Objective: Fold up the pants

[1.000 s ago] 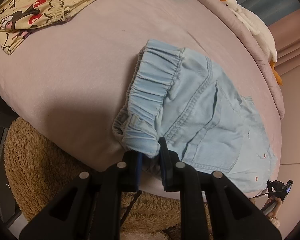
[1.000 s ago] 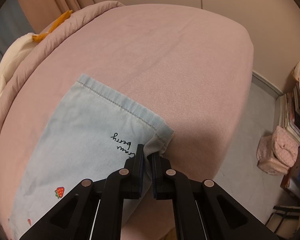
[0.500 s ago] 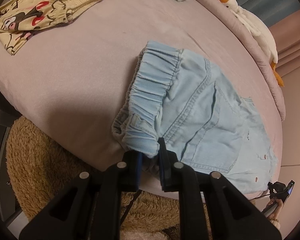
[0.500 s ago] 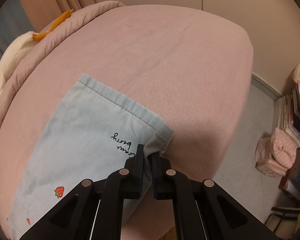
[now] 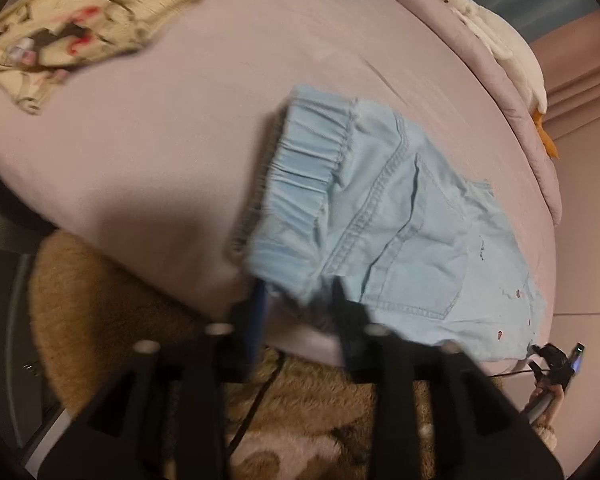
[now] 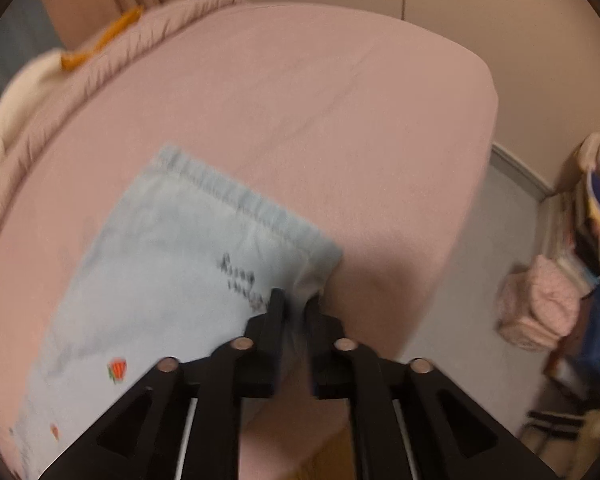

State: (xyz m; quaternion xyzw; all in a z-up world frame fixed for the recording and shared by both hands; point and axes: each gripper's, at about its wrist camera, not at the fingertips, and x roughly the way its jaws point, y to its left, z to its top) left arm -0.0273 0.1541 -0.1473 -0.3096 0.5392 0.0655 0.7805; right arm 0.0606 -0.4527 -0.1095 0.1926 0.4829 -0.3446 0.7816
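Observation:
Light blue denim pants (image 5: 384, 216) lie on the pink bed, elastic waistband toward the left wrist camera, back pocket up. My left gripper (image 5: 298, 300) is open, its jaws spread on either side of the waistband's near corner. In the right wrist view the pants' leg hem (image 6: 204, 240) with black script and strawberry prints lies near the bed edge. My right gripper (image 6: 296, 304) has its jaws a little apart around the hem corner, with cloth still between them. Both views are motion-blurred.
A yellow printed garment (image 5: 80, 36) lies at the bed's far left. A white plush goose (image 5: 496, 40) rests along the far edge. A brown shaggy rug (image 5: 140, 320) covers the floor below. Books and a pink bag (image 6: 540, 304) stand on the floor at right.
My left gripper's jaws have opened wide and let go of the waistband corner. My right gripper's jaws have parted slightly at the hem. Both cameras are moving.

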